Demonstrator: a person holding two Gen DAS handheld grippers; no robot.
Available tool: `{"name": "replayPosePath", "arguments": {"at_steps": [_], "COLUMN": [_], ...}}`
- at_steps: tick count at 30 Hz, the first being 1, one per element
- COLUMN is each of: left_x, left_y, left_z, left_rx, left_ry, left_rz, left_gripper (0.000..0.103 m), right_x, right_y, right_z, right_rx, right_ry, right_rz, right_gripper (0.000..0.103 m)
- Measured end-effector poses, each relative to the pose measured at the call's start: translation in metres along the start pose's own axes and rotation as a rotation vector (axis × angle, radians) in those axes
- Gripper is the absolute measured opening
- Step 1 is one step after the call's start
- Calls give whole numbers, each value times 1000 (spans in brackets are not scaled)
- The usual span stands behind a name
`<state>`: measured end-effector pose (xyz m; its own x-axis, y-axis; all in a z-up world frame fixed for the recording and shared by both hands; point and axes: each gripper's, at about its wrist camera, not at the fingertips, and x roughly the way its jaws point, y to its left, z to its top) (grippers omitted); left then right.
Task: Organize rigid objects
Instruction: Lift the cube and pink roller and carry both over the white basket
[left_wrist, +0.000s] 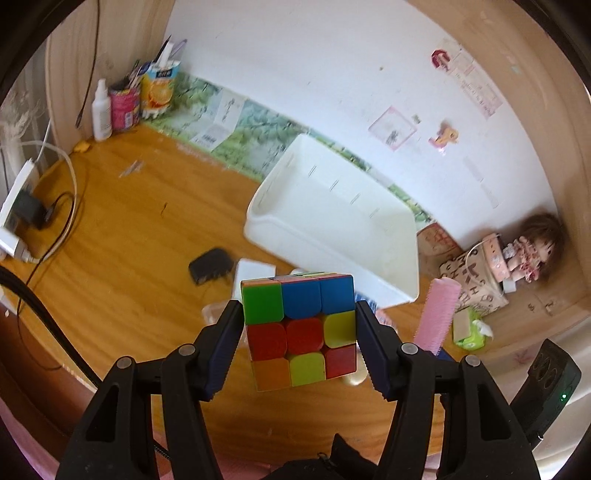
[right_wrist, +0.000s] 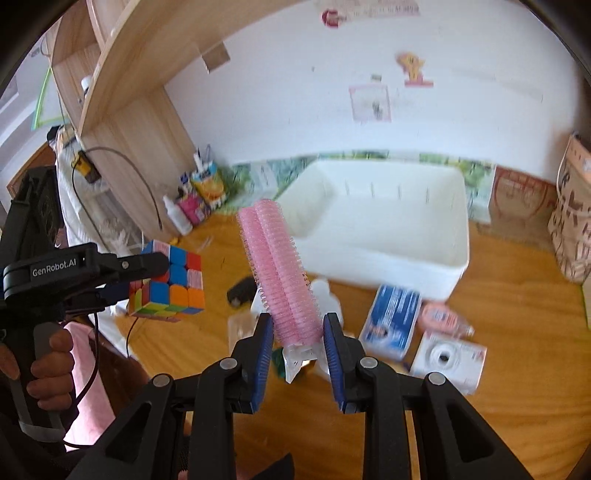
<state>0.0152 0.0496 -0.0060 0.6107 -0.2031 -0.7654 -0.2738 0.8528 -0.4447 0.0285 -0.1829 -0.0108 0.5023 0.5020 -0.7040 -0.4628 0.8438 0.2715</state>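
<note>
My left gripper (left_wrist: 299, 332) is shut on a Rubik's cube (left_wrist: 301, 328) and holds it in the air above the wooden desk (left_wrist: 129, 229). The cube also shows in the right wrist view (right_wrist: 168, 282), at the left, in the left gripper (right_wrist: 147, 273). My right gripper (right_wrist: 298, 332) is shut on a pink bristly hair roller (right_wrist: 279, 273), which sticks up and away from the fingers. The roller shows in the left wrist view (left_wrist: 437, 314) too. An empty white plastic bin (left_wrist: 332, 218) stands behind both on the desk, also in the right wrist view (right_wrist: 384, 221).
On the desk lie a black adapter (left_wrist: 210, 265), a blue-and-white box (right_wrist: 391, 321), a white box (right_wrist: 448, 360), a pink round item (right_wrist: 439, 315). Bottle and cartons (left_wrist: 125, 103) stand far left. Power strip with cables (left_wrist: 18, 210) left; doll and bag (left_wrist: 517, 258) right.
</note>
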Motion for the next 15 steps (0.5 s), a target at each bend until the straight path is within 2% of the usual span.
{"name": "replayPosePath", "arguments": {"at_steps": [9, 15], "left_x": [2, 11], "left_y": [-16, -26], "left_z": [37, 59], "left_rx": [57, 95], "left_ry": [-99, -169], "left_rz": [-13, -75], "left_gripper": [64, 64], "right_x": [-3, 11], "right_y": [-7, -17], "right_z": [29, 41], "right_rx": [-47, -55], "right_ry": [-148, -190], "right_rz": [-11, -19], "right_gripper": [28, 28]}}
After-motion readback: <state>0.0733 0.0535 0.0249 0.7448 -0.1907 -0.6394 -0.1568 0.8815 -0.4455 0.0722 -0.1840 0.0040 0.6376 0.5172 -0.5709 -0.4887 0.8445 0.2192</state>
